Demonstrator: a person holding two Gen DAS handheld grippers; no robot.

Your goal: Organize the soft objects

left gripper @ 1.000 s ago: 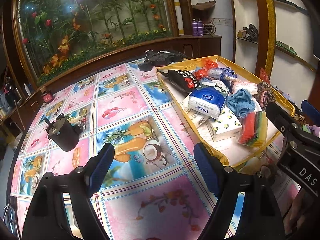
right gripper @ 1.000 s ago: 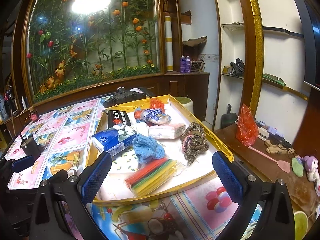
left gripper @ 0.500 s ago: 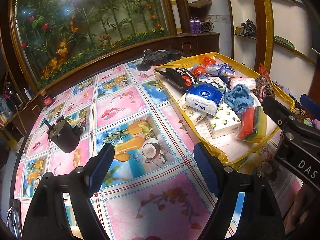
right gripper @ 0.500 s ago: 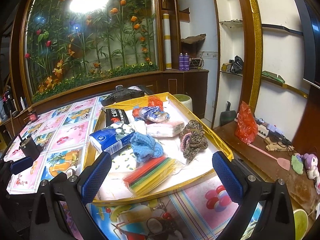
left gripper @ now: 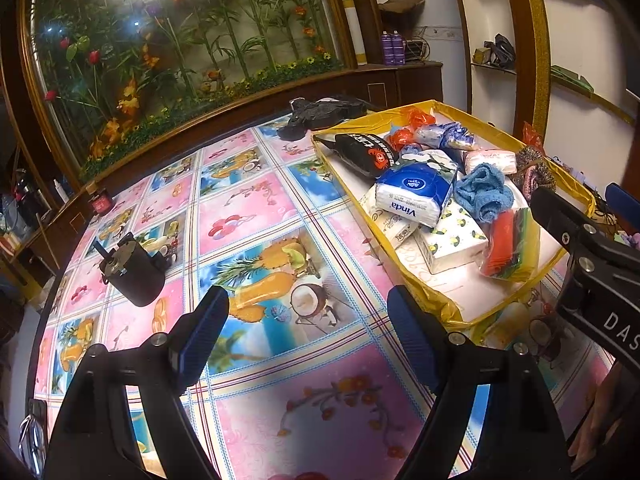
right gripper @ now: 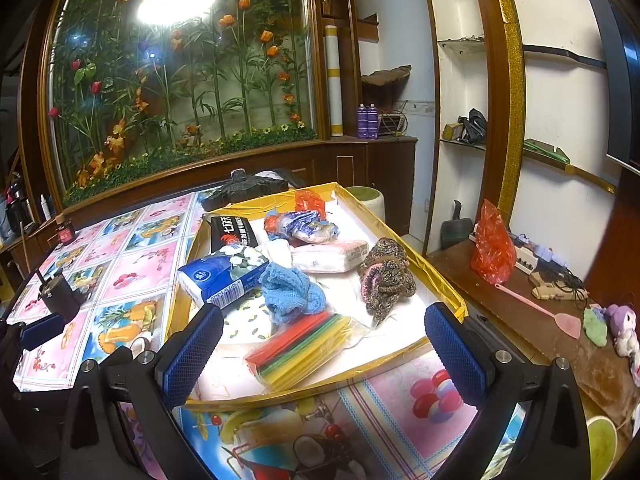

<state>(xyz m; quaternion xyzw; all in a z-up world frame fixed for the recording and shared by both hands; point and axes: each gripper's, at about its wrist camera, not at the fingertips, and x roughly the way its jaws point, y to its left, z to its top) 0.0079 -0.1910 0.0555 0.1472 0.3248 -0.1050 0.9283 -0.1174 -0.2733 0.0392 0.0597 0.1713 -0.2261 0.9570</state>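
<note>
Right wrist view looks into a yellow-rimmed tray point(right gripper: 448, 288) heaped with soft goods: a blue Vinda tissue pack point(right gripper: 220, 276), a blue knitted cloth point(right gripper: 294, 294), a brown knitted bundle point(right gripper: 386, 280) and a bag of coloured strips point(right gripper: 308, 350). The right gripper point(right gripper: 324, 350) hangs at the tray's near edge, jaws spread wide and empty. The left gripper point(left gripper: 308, 334) is likewise wide apart with nothing between its jaws, over the flowered tablecloth point(left gripper: 248, 208) left of the tray. Nothing appears picked yet; this looks like the approach. The next move probably calls for choosing one item and closing gently on its bulk.
</note>
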